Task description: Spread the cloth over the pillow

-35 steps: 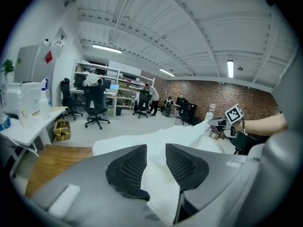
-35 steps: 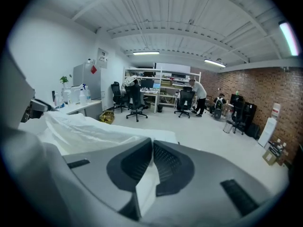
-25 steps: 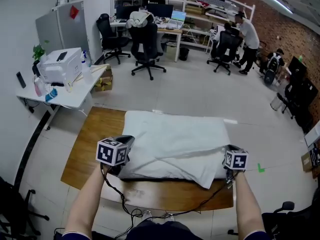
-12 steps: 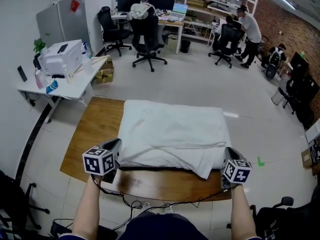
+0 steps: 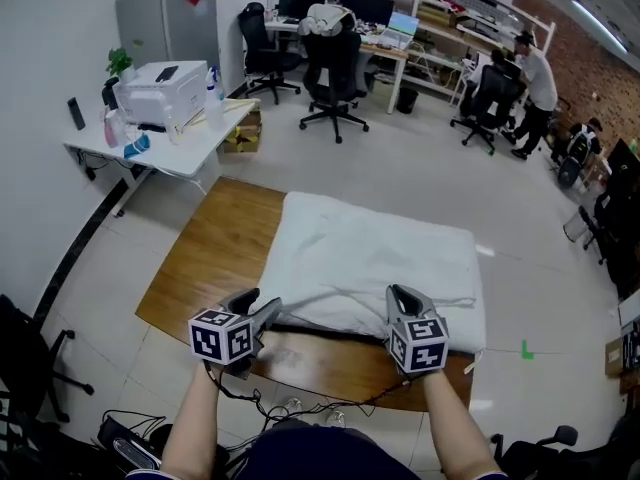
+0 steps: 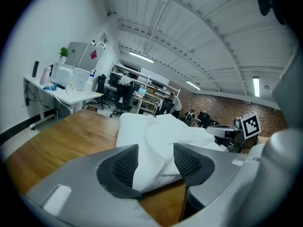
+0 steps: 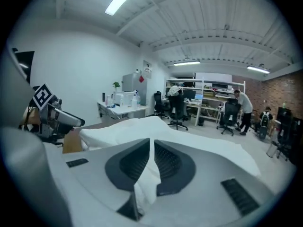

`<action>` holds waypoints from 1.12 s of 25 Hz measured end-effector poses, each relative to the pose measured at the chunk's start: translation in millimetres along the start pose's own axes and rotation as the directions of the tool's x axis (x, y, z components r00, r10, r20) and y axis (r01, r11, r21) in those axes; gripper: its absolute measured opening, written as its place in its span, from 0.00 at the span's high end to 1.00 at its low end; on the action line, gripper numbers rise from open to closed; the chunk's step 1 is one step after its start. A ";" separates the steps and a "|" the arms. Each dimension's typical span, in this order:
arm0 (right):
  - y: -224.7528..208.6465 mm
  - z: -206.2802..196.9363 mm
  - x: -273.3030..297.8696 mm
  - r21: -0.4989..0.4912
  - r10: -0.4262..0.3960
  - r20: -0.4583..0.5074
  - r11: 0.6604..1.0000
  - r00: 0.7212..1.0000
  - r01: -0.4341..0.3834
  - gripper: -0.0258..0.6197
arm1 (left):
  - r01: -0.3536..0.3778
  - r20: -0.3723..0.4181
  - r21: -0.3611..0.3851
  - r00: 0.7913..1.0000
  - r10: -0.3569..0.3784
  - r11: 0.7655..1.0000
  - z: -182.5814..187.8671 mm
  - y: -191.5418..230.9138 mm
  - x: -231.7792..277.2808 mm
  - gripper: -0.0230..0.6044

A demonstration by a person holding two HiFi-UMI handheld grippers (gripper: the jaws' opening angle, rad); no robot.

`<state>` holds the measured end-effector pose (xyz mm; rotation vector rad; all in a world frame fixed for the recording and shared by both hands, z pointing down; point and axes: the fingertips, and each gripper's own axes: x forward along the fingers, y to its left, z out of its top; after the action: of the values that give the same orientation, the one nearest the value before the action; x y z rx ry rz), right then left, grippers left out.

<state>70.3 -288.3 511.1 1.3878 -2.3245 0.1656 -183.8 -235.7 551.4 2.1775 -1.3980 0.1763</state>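
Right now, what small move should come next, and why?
Probably ease the left gripper back clear of the cloth: its jaws have just been opening, the cloth lies loose between them, and the right gripper alone pinches the near edge.

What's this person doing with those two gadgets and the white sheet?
A person with a tool in each hand is laying a white cloth out on a wooden table. The right gripper pinches the cloth's near edge in its jaws; the jaws of the left gripper have just been opening, with cloth loose between them.
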 end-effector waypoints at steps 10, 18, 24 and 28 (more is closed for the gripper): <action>88.0 14.4 61.9 -0.120 0.169 -0.088 0.977 0.982 -0.179 0.89 | -0.040 -0.019 -0.038 0.999 0.039 0.998 -41.2 -12.0 33.5 0.94; 127.8 0.8 110.5 -0.175 0.171 -0.228 0.961 0.959 -0.213 0.65 | -0.013 -0.028 -0.057 1.000 0.012 0.998 -45.3 -8.8 30.4 0.95; 124.1 -21.3 132.3 -0.161 0.097 -0.318 0.975 0.943 -0.155 0.66 | -0.003 -0.047 -0.054 0.999 0.001 0.999 -48.3 -10.4 30.4 0.95; 120.7 -14.2 133.0 -0.228 0.074 -0.286 0.963 0.955 -0.143 0.82 | 0.000 -0.049 -0.038 0.999 -0.002 0.999 -46.4 -10.4 29.5 0.95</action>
<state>-84.1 -332.3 592.9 1.0434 -2.1081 0.0909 -153.2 -232.7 598.3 2.1288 -1.3621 0.2005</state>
